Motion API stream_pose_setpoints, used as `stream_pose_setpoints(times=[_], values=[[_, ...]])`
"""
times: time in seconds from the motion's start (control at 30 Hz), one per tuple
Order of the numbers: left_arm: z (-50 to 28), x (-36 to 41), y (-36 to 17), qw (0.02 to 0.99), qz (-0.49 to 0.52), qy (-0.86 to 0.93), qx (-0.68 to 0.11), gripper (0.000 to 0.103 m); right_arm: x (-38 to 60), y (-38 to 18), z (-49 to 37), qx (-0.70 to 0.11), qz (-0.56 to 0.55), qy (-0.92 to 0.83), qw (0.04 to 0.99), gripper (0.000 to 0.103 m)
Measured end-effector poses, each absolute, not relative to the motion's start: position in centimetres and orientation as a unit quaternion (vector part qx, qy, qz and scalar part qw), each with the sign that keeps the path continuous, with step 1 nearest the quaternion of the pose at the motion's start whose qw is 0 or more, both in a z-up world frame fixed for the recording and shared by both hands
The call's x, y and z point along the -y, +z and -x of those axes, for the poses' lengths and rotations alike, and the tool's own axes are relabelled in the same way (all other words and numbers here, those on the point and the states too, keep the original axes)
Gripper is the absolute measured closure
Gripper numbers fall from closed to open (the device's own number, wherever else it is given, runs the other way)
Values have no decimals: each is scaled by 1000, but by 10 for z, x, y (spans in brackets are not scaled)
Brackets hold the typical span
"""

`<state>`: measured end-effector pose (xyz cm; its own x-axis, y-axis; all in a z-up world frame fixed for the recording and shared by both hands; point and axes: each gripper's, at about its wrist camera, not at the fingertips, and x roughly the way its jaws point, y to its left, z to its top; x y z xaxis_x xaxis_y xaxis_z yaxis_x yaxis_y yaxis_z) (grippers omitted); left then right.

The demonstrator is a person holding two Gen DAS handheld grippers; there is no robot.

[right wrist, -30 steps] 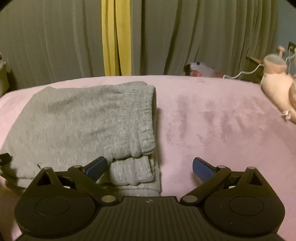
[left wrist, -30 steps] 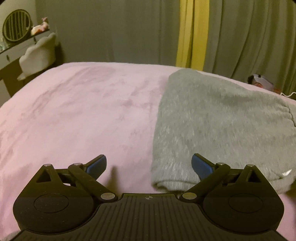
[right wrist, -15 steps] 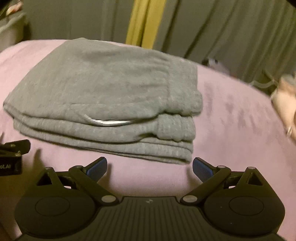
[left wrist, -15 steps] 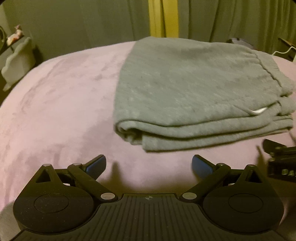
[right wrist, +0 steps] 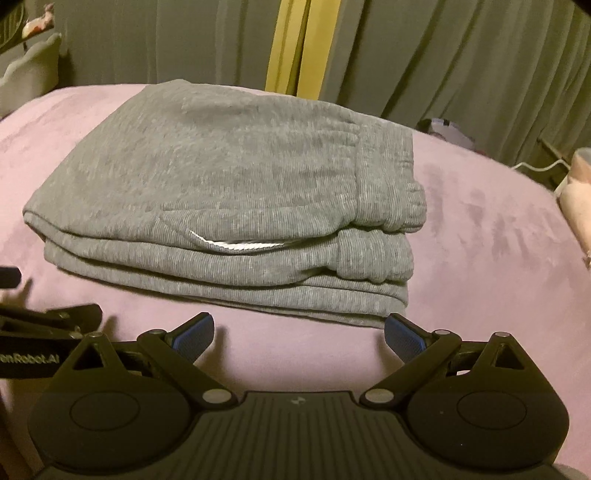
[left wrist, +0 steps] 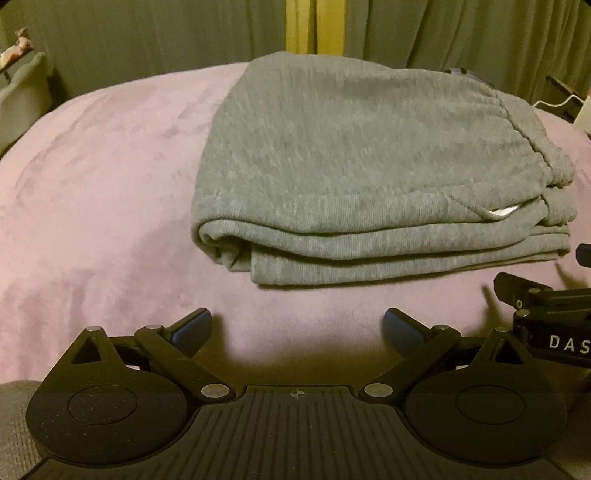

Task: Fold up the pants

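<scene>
Grey sweatpants (left wrist: 369,166) (right wrist: 229,192) lie folded into a thick stack of layers on the pink bedspread (left wrist: 92,177) (right wrist: 480,240). The elastic waistband is on the stack's right side, and a white pocket lining peeks out of the front edge. My left gripper (left wrist: 297,328) hovers open in front of the stack's near edge, holding nothing. My right gripper (right wrist: 299,334) is open too, just short of the stack's near right corner. Each gripper's black frame shows at the edge of the other's view.
Grey-green curtains with a yellow strip (left wrist: 301,29) hang behind the bed. A pale cushion or chair back (right wrist: 33,74) stands at far left. A white cable (right wrist: 535,166) and a pinkish soft object (right wrist: 580,192) lie at the right edge of the bed.
Both grippers have pulled back from the pants toward the near edge of the bed and turned inward, so the whole folded stack now sits ahead of them. Both stayed open.
</scene>
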<state>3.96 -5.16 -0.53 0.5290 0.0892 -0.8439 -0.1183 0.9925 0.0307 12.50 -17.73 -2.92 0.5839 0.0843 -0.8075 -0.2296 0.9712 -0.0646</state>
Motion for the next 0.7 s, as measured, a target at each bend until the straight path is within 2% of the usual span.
stream_pose_setpoints(times=[0.7], values=[[-52, 53, -16, 867, 18, 63, -494, 1, 180, -38, -136, -470, 51, 90, 877, 4]])
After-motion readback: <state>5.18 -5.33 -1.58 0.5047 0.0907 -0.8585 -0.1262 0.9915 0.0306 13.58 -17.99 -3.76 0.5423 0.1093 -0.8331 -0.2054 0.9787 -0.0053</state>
